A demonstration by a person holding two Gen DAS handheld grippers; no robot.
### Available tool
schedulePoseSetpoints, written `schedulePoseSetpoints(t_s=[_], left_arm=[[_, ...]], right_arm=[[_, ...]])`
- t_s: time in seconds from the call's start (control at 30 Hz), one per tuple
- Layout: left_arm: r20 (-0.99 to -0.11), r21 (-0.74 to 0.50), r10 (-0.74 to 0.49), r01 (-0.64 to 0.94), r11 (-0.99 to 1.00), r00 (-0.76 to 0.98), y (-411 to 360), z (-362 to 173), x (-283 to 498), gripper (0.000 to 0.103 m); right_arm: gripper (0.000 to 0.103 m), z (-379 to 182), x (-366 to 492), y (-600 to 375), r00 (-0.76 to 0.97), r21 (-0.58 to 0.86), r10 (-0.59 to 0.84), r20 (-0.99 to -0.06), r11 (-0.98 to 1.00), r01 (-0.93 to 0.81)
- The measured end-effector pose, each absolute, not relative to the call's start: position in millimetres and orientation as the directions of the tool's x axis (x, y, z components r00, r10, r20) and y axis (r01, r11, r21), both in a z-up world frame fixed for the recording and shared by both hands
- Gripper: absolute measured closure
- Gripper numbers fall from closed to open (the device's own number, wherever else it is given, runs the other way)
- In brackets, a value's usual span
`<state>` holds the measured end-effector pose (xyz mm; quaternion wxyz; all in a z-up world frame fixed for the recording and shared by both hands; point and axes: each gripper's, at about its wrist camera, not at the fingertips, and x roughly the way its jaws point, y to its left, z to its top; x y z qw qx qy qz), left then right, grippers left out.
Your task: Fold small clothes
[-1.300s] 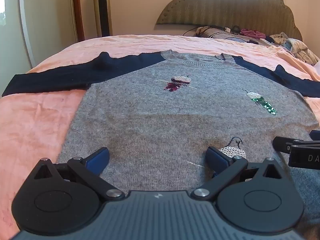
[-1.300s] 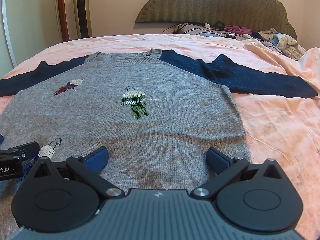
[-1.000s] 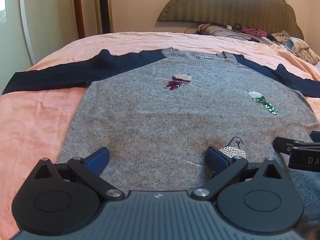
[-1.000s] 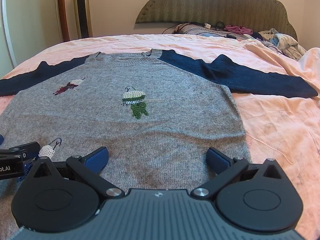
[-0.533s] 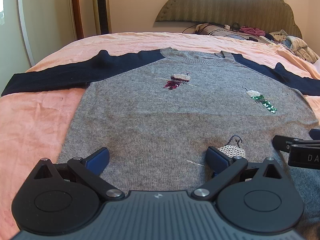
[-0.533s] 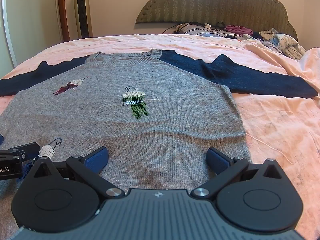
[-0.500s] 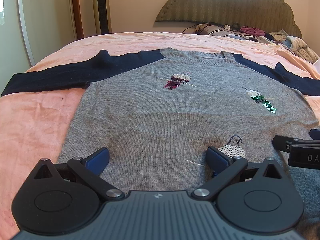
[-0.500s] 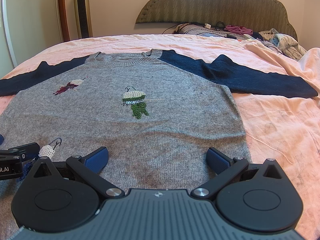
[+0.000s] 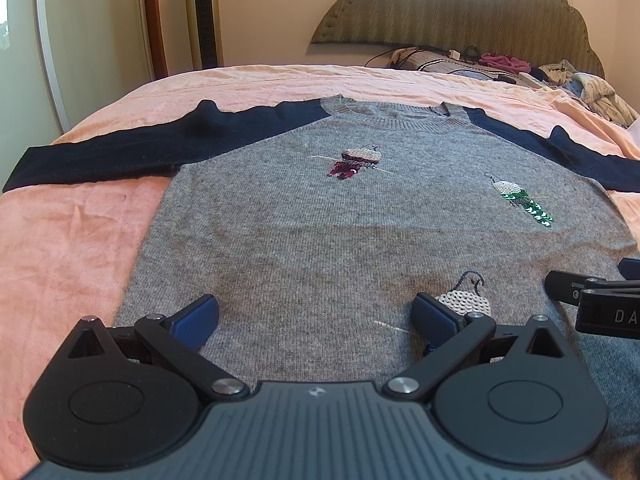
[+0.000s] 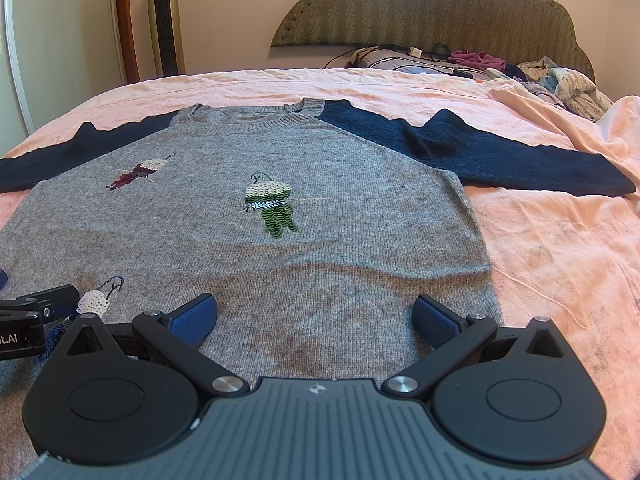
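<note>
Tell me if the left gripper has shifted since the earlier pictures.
No. The left gripper sits as before over the sweater hem, its right fingertip beside the same white sequin patch, jaws equally wide open.

White letters "DA", cut off by the frame edge, on the black body of the right gripper (image 9: 608, 300) in the left wrist view; white "t.AI", likewise cut off, on the black body of the left gripper (image 10: 24, 320) in the right wrist view.

Bedroom around a pink-sheeted bed (image 10: 560, 240)
A scalloped olive headboard (image 10: 432, 4) stood behind heaped clothes (image 10: 568, 88); a tower fan (image 10: 164, 20) stood by the wall.
</note>
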<state>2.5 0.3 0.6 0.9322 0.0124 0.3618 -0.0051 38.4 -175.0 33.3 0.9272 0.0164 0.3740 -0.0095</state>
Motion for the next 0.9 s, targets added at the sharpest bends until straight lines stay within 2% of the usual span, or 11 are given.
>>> schedulePoseSetpoints(t_s=[0.9], left_arm=[[-0.674, 0.019, -0.001, 0.019, 1.0, 0.739, 0.4, 0.6, 2.4, 0.0]], right_arm=[[0.0, 36.3, 37.2, -179.3, 0.699, 0.029, 0.007, -0.715, 0.999, 0.019]])
